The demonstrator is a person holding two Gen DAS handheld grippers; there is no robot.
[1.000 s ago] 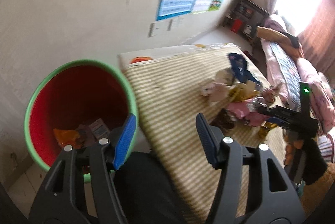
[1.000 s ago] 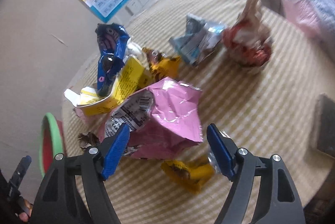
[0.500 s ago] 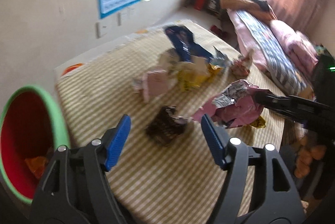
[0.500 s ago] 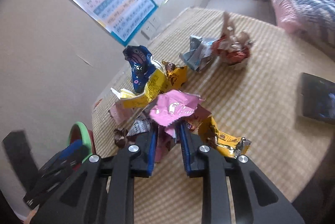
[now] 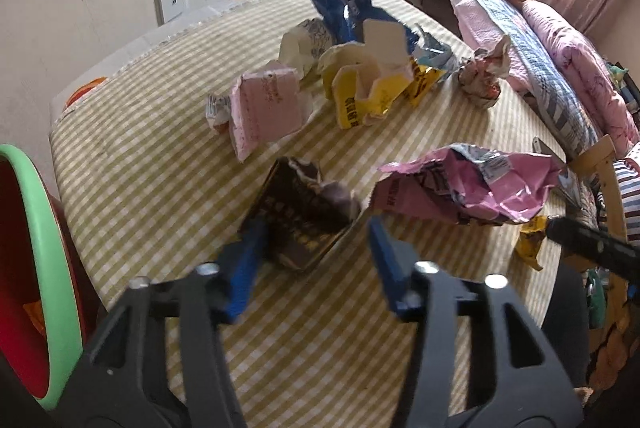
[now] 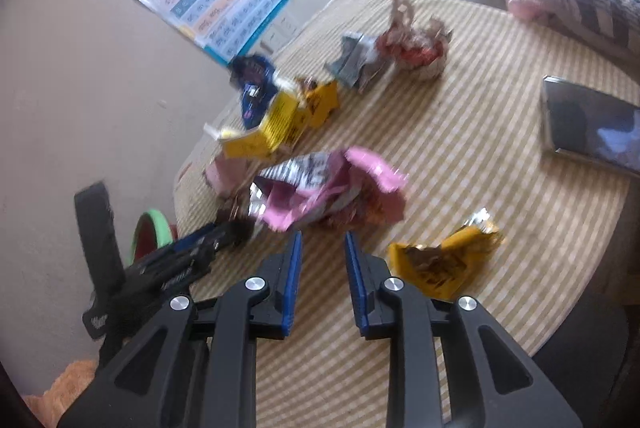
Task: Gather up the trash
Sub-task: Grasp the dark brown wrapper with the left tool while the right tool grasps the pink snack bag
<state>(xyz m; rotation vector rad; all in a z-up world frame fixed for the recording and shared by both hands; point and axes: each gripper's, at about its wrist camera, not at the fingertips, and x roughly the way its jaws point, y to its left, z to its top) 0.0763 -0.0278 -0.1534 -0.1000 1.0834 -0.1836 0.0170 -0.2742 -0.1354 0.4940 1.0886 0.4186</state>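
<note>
The left gripper (image 5: 314,228) is closing around a dark brown wrapper (image 5: 304,211) lying on the checked tablecloth (image 5: 160,163); the wrapper is between the blue pads, not yet visibly squeezed. The right gripper (image 6: 322,244) is opening slightly, its jaws narrowly apart with no wrapper between the pads; the pink bag (image 6: 320,187) is sitting just beyond their tips. The red bin with green rim (image 5: 44,268) is standing beside the table's edge.

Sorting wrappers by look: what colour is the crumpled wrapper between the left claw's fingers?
Dark brown with yellow print: the brown wrapper, clearest in the left wrist view.
</note>
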